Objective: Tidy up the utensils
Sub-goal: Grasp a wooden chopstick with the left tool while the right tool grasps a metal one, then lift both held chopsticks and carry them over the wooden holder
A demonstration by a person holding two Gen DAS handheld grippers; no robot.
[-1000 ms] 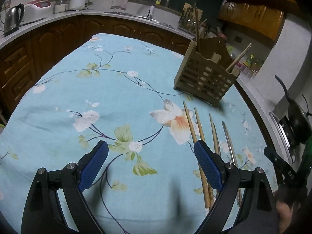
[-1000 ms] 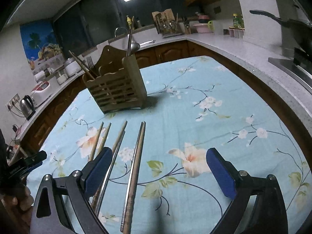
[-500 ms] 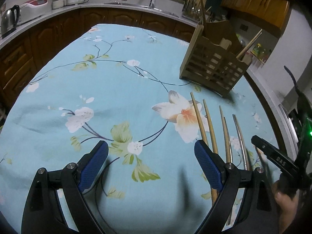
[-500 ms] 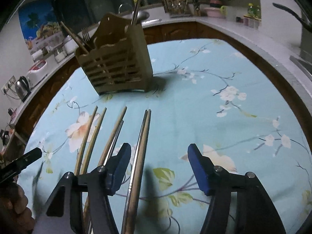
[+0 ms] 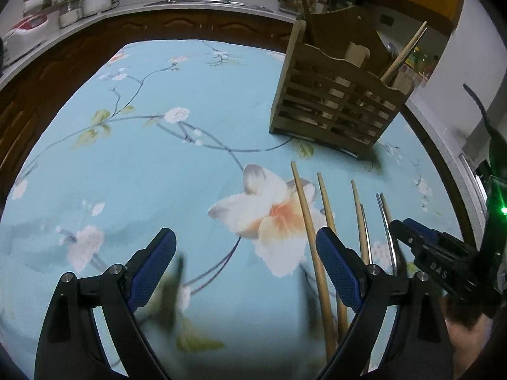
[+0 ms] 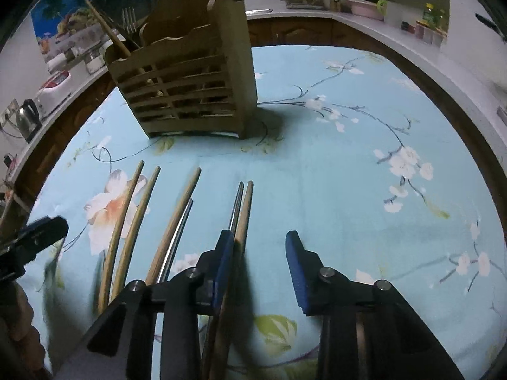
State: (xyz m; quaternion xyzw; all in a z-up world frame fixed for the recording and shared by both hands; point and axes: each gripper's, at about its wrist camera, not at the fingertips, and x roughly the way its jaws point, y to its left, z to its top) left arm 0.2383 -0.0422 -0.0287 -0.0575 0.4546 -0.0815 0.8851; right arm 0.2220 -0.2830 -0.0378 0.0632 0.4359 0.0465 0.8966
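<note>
Wooden and metal chopsticks (image 6: 177, 221) lie side by side on the floral counter (image 6: 348, 190), near a slatted holder (image 6: 187, 85). Right claw (image 6: 258, 262), jaws apart, straddles the rightmost chopstick (image 6: 244, 218); closing likely comes next. Left claw (image 5: 245, 269) hovers, jaws apart, empty.

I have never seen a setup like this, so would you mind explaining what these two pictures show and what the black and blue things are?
Each picture comes from a fisheye camera on a hand-held gripper, looking along its two blue-padded fingers. A person holds one in each hand; there is no robot arm. The left gripper is open over the flowered tablecloth, holding nothing. The right gripper is open too, lowered around the rightmost pair of chopsticks but not gripping it. Several more chopsticks, wooden and metal, lie beside it. Behind them stands a slatted wooden utensil holder that already has utensils in it.
</note>
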